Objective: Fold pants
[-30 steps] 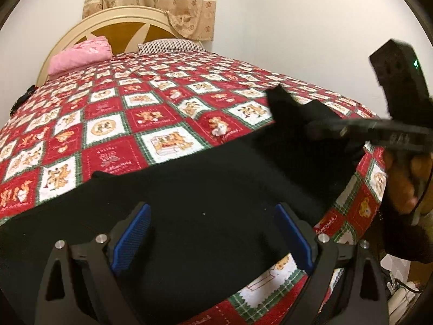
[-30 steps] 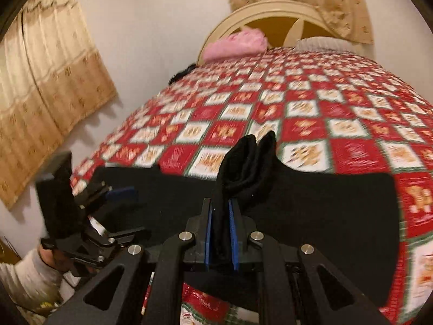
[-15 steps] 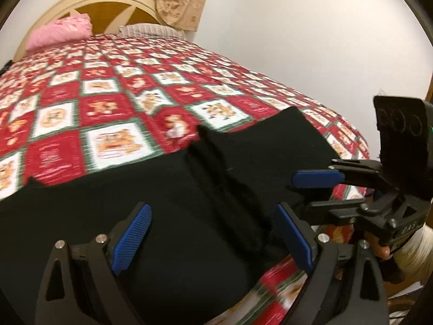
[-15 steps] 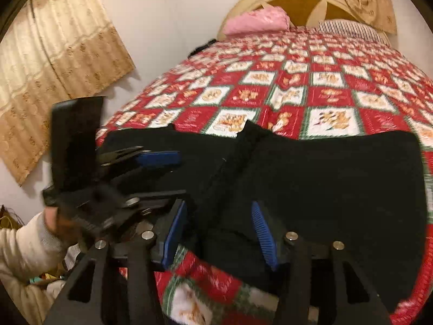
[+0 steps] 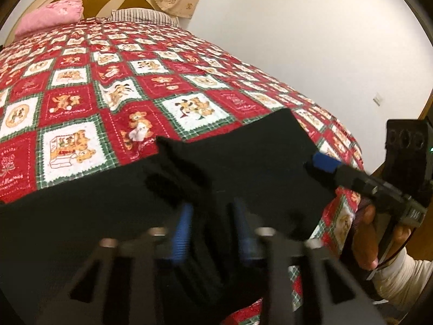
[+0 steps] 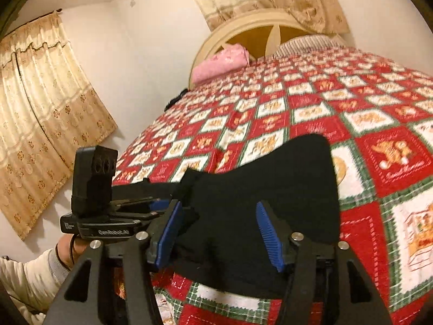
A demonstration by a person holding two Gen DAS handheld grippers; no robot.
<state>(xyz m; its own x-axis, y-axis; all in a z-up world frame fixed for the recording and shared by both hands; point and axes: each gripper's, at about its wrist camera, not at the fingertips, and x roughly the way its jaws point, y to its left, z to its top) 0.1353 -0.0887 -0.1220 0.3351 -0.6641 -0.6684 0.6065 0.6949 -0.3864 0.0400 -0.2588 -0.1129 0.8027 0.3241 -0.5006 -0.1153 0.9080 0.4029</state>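
Black pants lie across the near edge of the bed, with a raised fold near their middle; they also show in the right wrist view. My left gripper is blurred, its blue pads close together on the black fabric at the near edge. My right gripper is open and empty, jaws wide over the pants' edge. It shows in the left wrist view at the right end of the pants. The left gripper shows in the right wrist view.
The bed has a red, white and green patchwork quilt. A pink pillow, a striped pillow and a cream headboard are at the far end. Curtains hang on the left wall. A white wall is on the right.
My right gripper let go of the raised fold and opened, then drew back to the pants' edge. My left gripper went from wide open to closed on the fabric.
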